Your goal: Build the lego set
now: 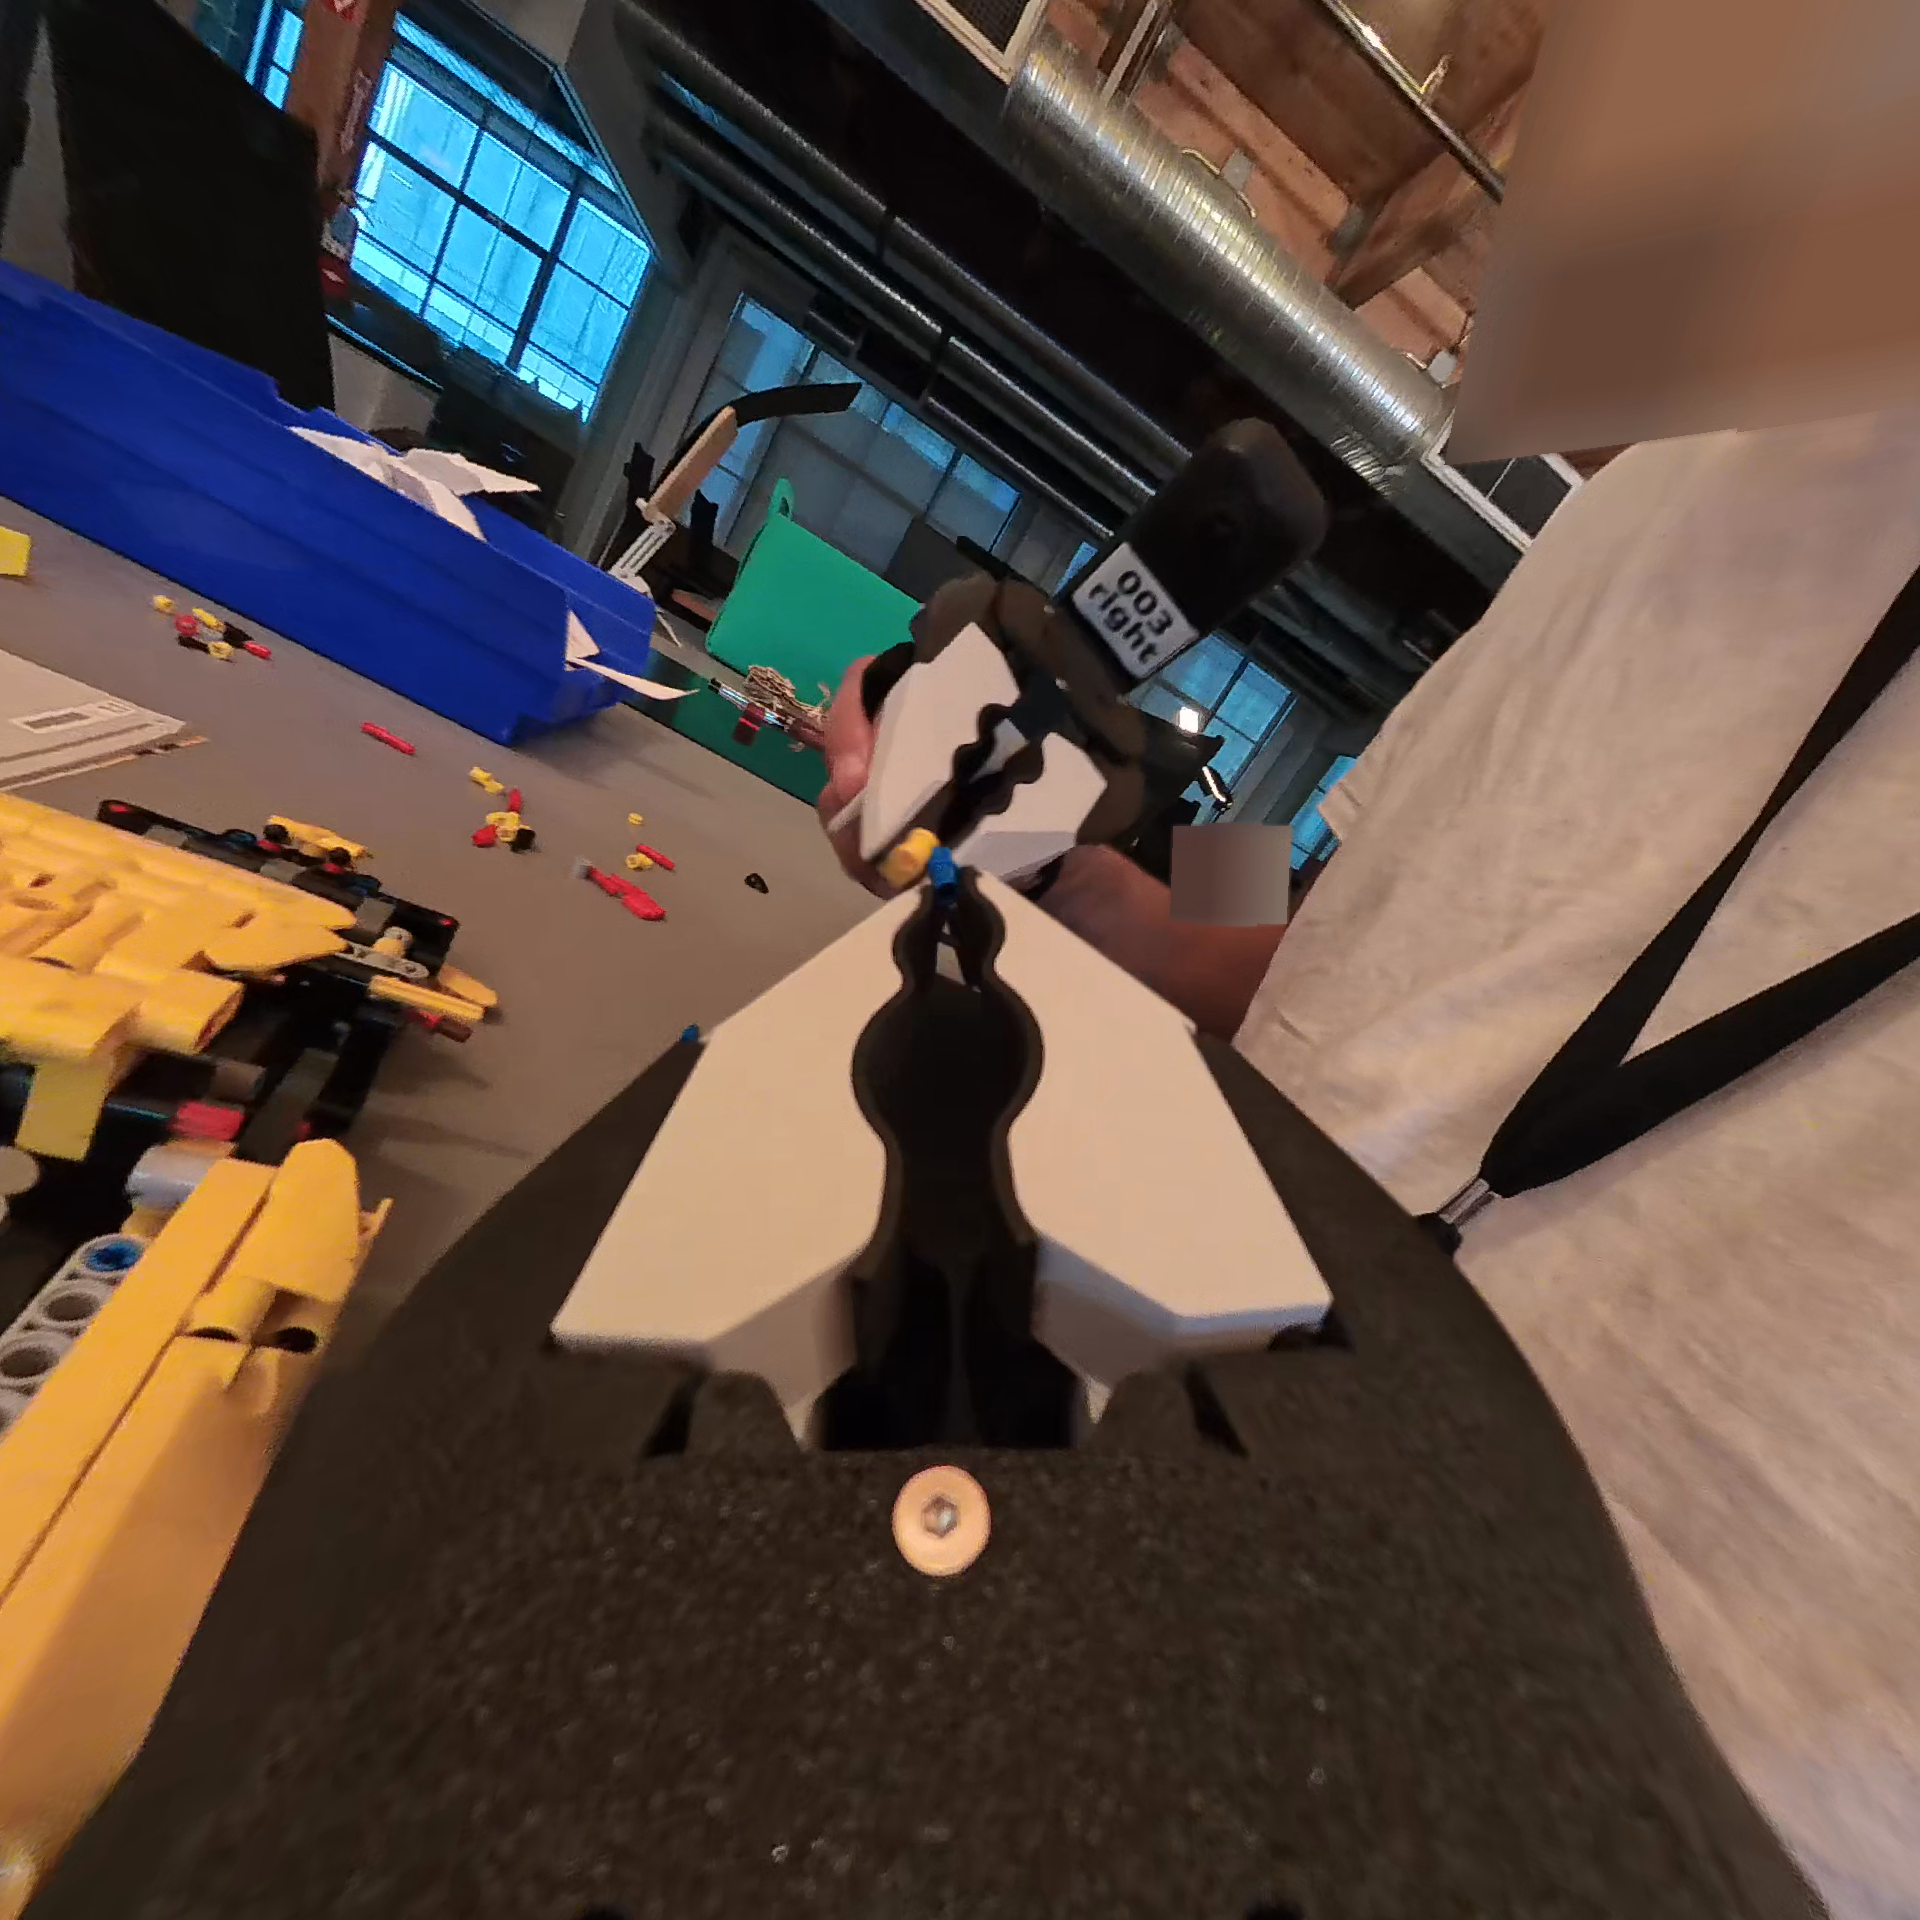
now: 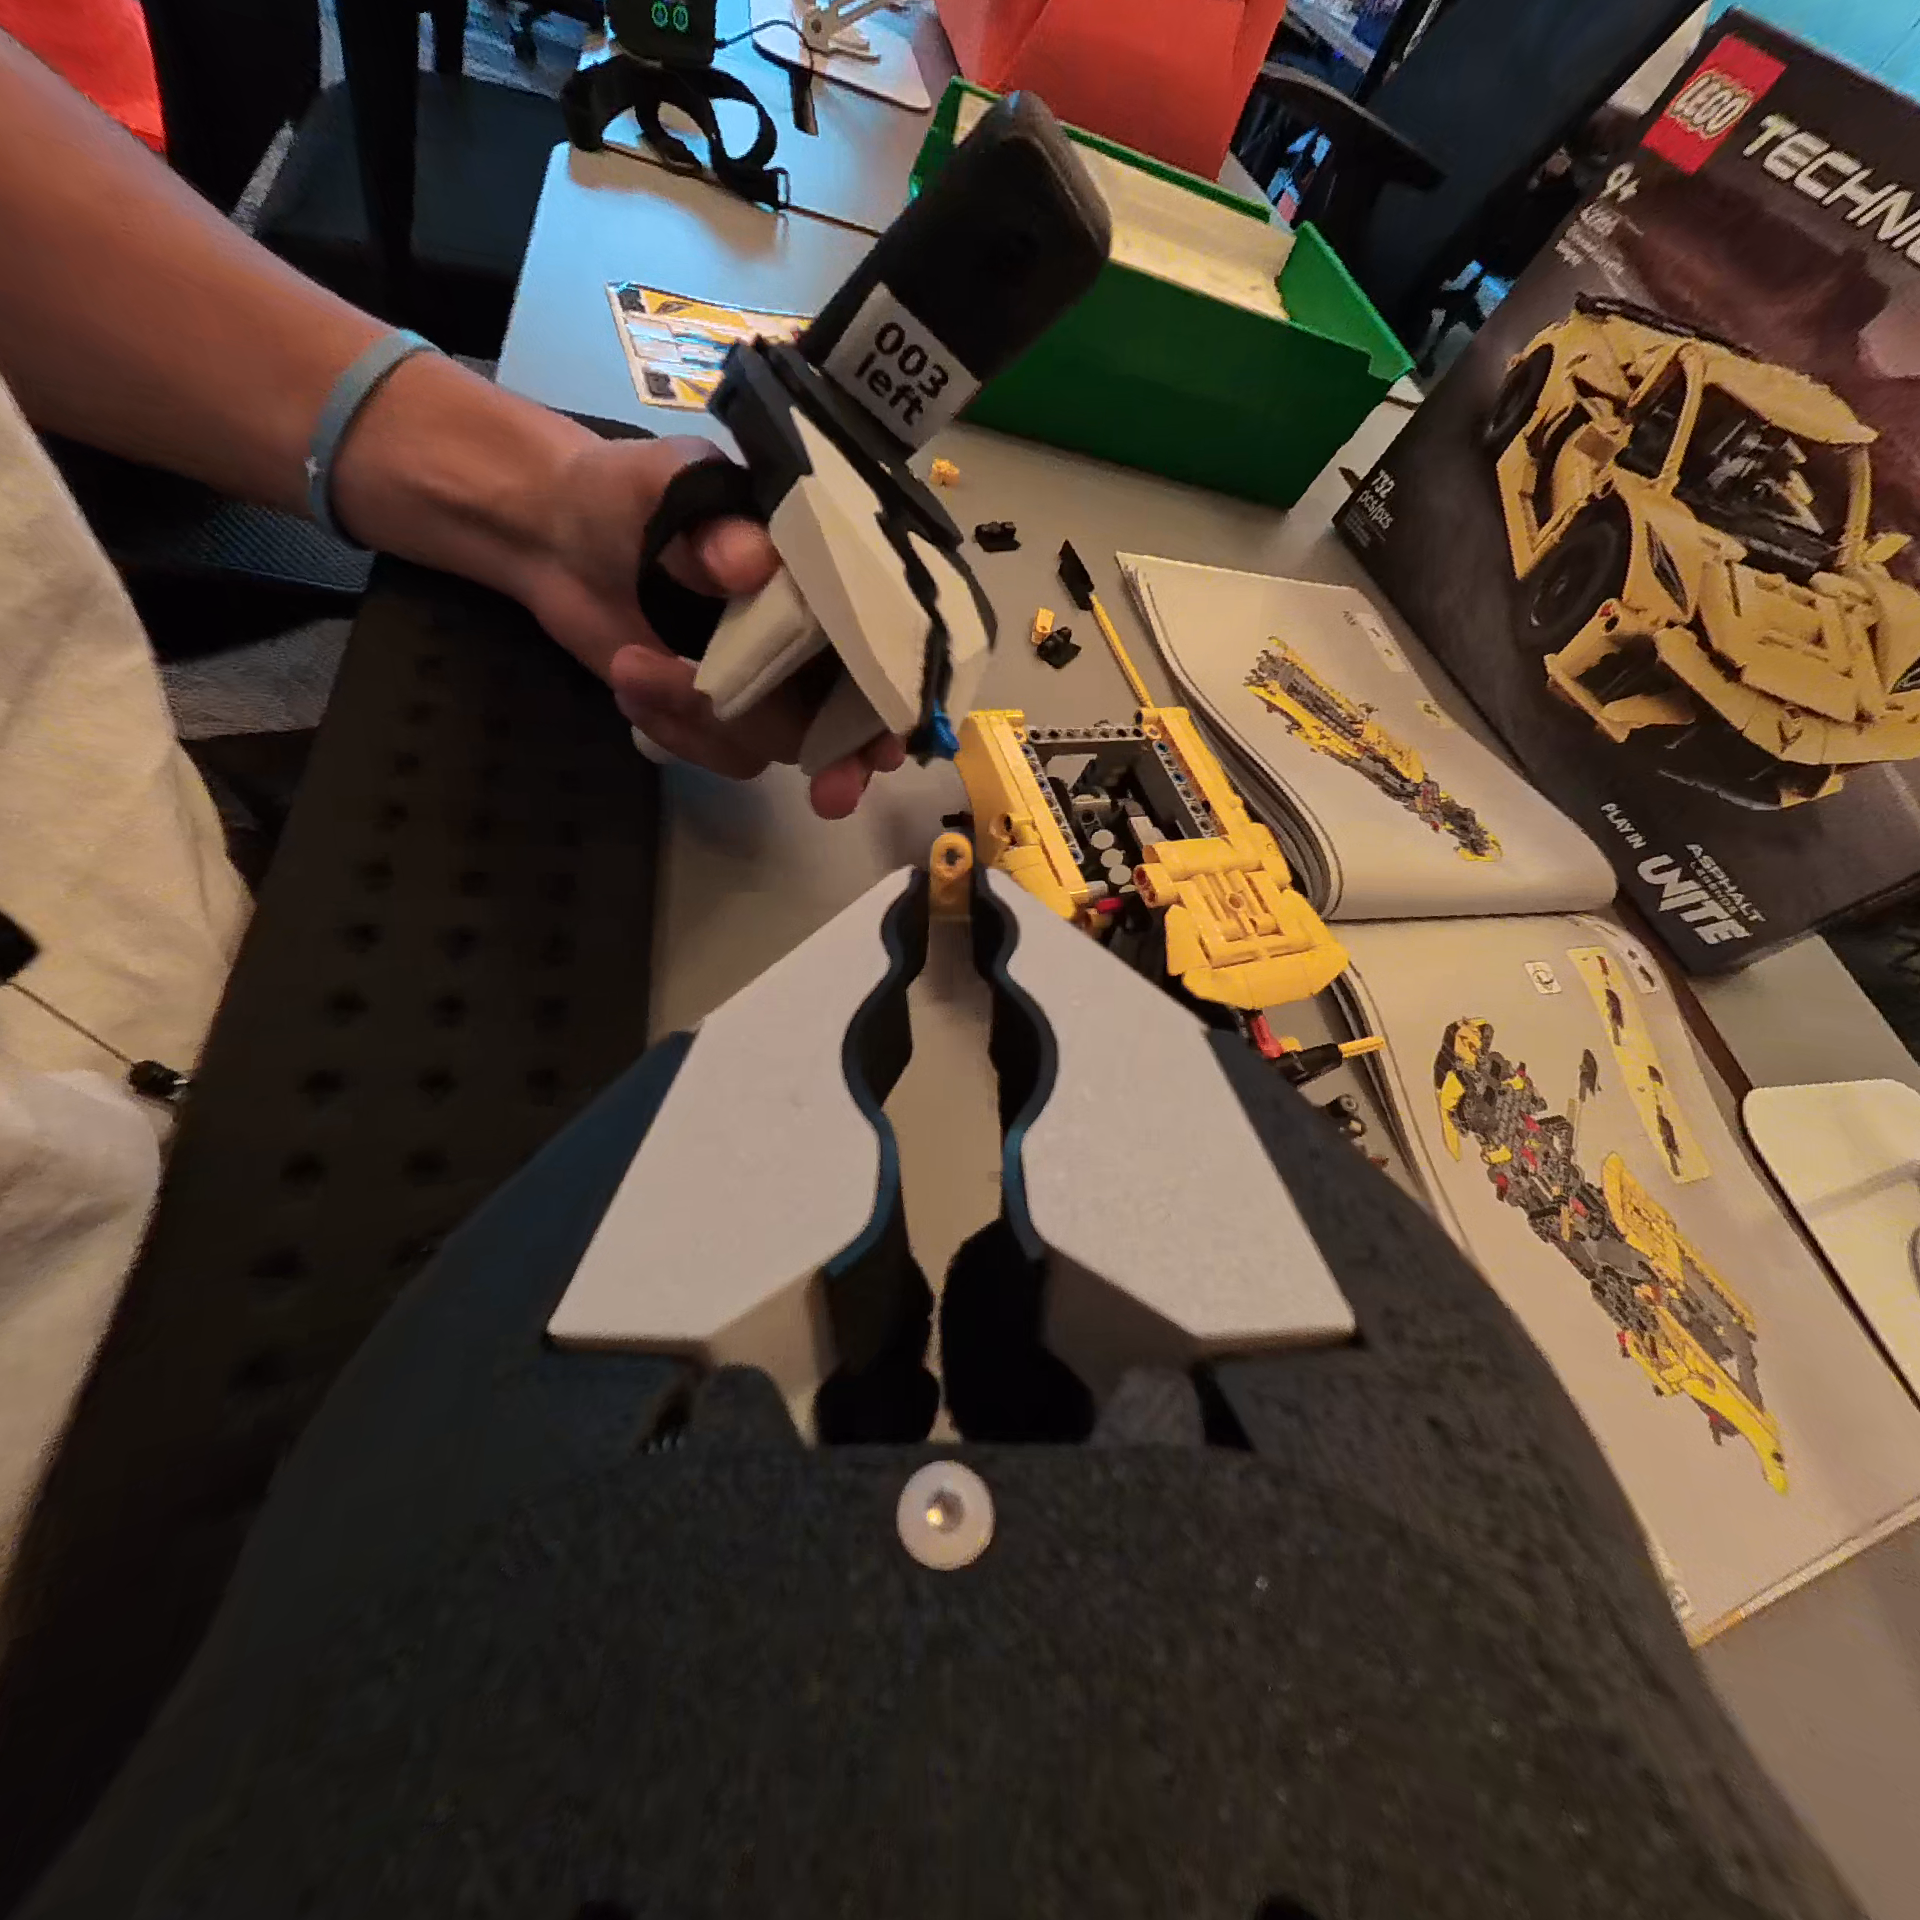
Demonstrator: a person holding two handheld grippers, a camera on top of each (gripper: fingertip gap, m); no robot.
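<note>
Left wrist view: left tool [image 1: 948, 902] clamped on a small blue plastic pin [image 1: 943, 869], tip almost touching the right tool [image 1: 920, 844], which grips a small yellow plastic connector [image 2: 950, 864]. Only this view shows the blue plastic bin [image 1: 312, 540] and scattered red and yellow pieces [image 1: 613, 883]. Right wrist view alone shows the half-built yellow car model [image 2: 1143, 831] on the grey desk [image 2: 769, 831], open instruction booklet [image 2: 1382, 748] and dark printed box [image 2: 1662, 468]. Hand [image 2: 665, 582] wraps the left tool's handle, angled down.
</note>
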